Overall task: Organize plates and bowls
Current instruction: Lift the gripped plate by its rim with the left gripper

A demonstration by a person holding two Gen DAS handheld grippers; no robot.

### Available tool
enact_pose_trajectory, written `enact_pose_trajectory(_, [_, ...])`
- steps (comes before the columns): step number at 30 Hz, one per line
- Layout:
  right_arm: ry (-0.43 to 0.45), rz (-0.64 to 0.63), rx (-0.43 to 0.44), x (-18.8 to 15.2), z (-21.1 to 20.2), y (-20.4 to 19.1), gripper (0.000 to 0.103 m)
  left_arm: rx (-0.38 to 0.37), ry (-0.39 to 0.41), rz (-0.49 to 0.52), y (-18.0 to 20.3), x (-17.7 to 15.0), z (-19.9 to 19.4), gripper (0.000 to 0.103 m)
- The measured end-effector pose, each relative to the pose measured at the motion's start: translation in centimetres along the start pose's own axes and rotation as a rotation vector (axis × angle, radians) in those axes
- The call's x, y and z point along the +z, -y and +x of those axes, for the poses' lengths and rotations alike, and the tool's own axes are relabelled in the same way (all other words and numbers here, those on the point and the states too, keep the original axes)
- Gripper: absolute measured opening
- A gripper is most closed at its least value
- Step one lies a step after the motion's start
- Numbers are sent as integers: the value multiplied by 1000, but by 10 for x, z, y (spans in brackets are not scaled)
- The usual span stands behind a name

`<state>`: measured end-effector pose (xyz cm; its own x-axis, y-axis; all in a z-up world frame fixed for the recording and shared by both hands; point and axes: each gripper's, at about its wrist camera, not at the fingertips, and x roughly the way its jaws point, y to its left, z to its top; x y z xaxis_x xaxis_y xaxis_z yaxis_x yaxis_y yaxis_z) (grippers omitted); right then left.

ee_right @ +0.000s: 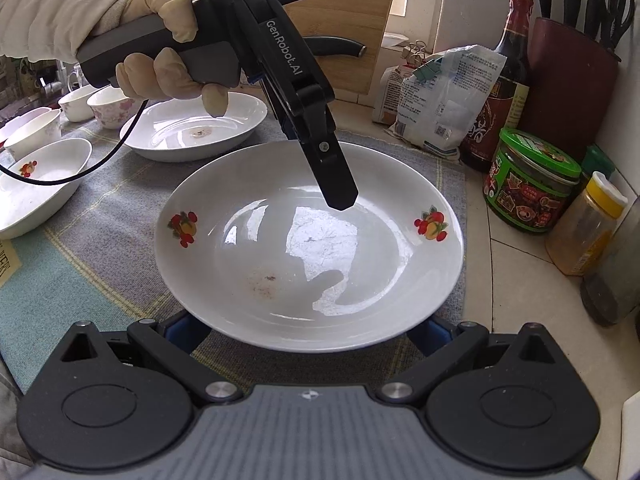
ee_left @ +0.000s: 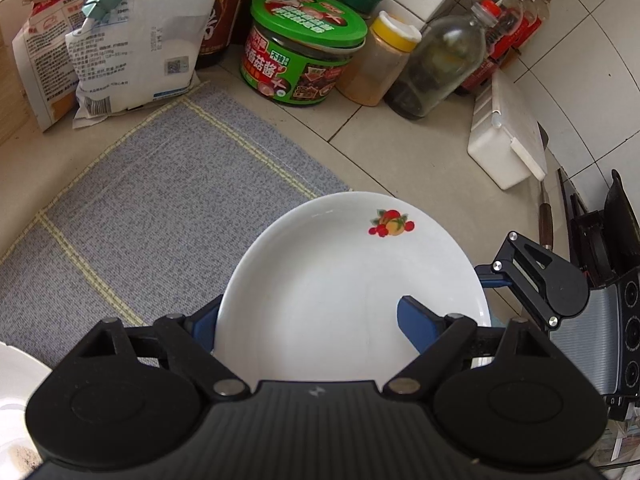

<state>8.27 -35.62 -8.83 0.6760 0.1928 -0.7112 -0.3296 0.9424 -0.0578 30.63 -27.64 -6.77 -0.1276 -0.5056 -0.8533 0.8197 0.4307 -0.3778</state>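
The white plate (ee_right: 308,248) with little fruit pictures on its rim is held up over the grey mat (ee_left: 160,208) on the counter, caught between the two claws. The left claw (ee_left: 308,326) bites one edge: one blue finger (ee_left: 416,328) lies on top, inside the dish, and the other sits under the rim at the far side, so it is gripping the plate by its lip. From the other side you see its black upper finger reaching down over the plate's far rim, with a gloved hand (ee_right: 168,60) on the handle.

The right claw (ee_right: 308,332) has the plate's near edge lying across the gap between its blue fingers, both of them tucked below the rim. Whether they pinch it or only sit under it, I cannot tell.

Behind, another plate (ee_right: 196,132) rests on the mat, with small bowls (ee_right: 108,108) further back. A green-lidded jar (ee_left: 304,48) and bottles (ee_left: 436,64) stand well apart by the wall.
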Motion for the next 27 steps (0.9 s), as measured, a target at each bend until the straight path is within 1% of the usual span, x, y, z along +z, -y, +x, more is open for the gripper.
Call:
enact_pose_trajectory(11, [-11,12,-6,3,12,14,103,1,5,4,-7,13,10,88])
enact_pose_trajectory(27, [-29,38,-3,0,20,21,103,7,10,6,-9,16,19,88])
